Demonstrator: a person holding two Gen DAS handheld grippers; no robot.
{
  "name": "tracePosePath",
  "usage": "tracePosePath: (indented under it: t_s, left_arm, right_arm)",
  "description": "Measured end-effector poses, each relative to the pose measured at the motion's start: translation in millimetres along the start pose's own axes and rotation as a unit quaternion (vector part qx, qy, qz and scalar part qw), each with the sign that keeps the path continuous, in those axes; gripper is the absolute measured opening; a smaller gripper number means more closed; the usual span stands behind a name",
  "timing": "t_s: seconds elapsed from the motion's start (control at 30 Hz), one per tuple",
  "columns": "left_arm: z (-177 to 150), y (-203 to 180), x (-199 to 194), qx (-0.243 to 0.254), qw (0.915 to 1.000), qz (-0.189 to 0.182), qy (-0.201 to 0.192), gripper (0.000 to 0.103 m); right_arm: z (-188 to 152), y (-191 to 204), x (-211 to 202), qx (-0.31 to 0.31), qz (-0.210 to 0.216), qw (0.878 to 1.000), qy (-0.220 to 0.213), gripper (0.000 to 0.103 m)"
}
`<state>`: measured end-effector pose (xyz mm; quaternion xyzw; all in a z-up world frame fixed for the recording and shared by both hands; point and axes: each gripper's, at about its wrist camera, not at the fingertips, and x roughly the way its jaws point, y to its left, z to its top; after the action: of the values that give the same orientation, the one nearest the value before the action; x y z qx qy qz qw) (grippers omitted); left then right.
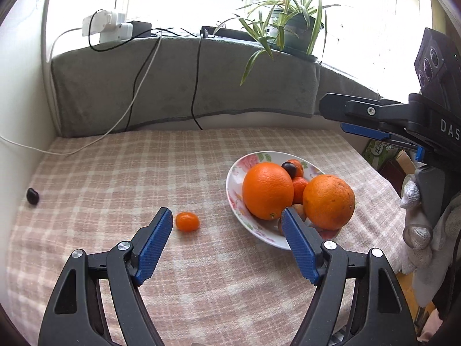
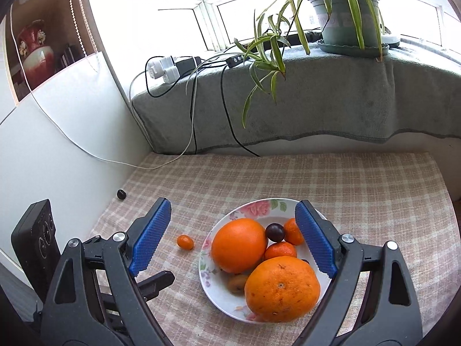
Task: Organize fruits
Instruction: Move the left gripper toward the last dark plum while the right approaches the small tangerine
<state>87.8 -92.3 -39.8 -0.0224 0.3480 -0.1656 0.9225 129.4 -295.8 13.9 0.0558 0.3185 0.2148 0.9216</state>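
Both grippers hang over the checked desk with nothing between their blue pads: the left gripper and the right gripper each stand wide apart. Two oranges fill the flowered plate. A kumquat lies just left of it, a dark plum well apart.
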Motion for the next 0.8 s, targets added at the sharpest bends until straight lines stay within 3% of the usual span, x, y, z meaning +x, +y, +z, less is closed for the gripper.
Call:
tracePosePath:
  t_s: [0.37,0.43,0.57,0.7,0.8]
  left_arm:
    - [-21,77,-25,-0.049,0.997,0.06,-0.004,0.078]
    - [-24,89,-29,-0.06,0.9959,0.068,-0.005,0.078]
    - [-29,108,-31,-0.073,0.9944,0.076,-0.003,0.078]
    - [-31,120,-32,-0.082,0.9935,0.079,-0.004,0.078]
    - [-33,129,-32,-0.091,0.9928,0.078,-0.004,0.078]
  right_arm:
    - [-37,55,20,-0.058,0.022,0.998,0.021,0.089]
    - [-45,64,28,-0.066,0.031,0.997,0.034,0.078]
    - [-64,82,46,-0.073,0.047,0.994,0.065,0.074]
    - [-77,94,68,-0.072,0.046,0.992,0.095,0.06]
    - [-82,94,84,-0.051,0.046,0.992,0.11,0.057]
